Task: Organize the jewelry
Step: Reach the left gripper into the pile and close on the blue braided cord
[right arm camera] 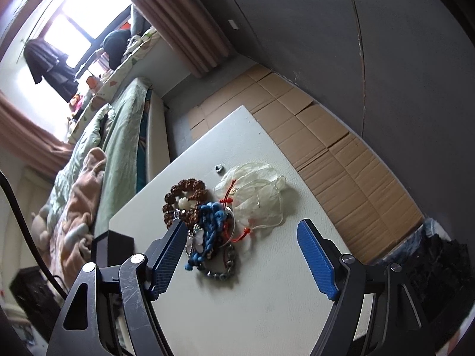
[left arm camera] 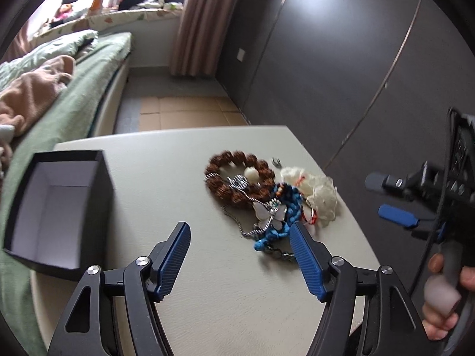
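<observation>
Hovering spread wide and empty over the jewelry heap, left gripper and right gripper flank it; open box waits alongside, likely to receive pieces.

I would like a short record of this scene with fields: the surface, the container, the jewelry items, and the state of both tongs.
surface: pale table
container: open black box, white inside, nothing visible in it, on the table's left side
jewelry: one tangled pile with a brown bead bracelet, a blue braided cord, a butterfly pendant on a chain, and a sheer pouch
small item: metal ring, apart from the pile
left tongs: open, holding nothing
right tongs: open, holding nothing
</observation>
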`<state>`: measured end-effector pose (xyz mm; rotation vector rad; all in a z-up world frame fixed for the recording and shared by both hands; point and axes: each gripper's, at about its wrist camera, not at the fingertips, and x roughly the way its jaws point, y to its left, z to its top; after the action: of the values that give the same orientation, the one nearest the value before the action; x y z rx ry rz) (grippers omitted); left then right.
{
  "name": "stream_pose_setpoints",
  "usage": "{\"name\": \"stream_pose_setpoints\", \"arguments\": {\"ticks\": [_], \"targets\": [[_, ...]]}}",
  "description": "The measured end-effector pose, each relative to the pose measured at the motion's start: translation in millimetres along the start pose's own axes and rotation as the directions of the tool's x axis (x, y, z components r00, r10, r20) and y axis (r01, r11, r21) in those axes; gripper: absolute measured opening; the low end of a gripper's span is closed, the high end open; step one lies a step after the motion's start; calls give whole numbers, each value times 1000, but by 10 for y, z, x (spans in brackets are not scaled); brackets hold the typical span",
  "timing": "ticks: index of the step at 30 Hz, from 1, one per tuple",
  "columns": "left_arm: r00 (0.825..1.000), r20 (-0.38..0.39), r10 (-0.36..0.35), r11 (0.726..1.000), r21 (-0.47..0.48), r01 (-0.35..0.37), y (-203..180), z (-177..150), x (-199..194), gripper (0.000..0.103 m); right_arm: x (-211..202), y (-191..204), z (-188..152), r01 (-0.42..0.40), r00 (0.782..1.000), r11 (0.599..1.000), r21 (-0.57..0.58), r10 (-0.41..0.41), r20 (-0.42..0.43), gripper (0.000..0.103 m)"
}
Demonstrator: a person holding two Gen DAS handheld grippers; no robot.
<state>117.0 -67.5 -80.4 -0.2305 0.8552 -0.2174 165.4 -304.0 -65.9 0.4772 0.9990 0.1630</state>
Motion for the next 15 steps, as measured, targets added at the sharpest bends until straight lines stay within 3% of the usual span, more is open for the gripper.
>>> {"name": "stream_pose_setpoints", "arguments": {"ticks": [3,12,15], "targets": [[999,-34,-15,1000,-8,14,-4,-21,140,64,14,-51,39,-5,1000,1000,31,5,0,78],[997,-71,-17,998,58,21,-161,-53,400,63,101,-79,128,-34,999,997,63,36,-22,77],[996,-94,-10,997,76,17,-202,-79,500,54,140,-85,140,-38,999,997,72,41,-30,77]]}}
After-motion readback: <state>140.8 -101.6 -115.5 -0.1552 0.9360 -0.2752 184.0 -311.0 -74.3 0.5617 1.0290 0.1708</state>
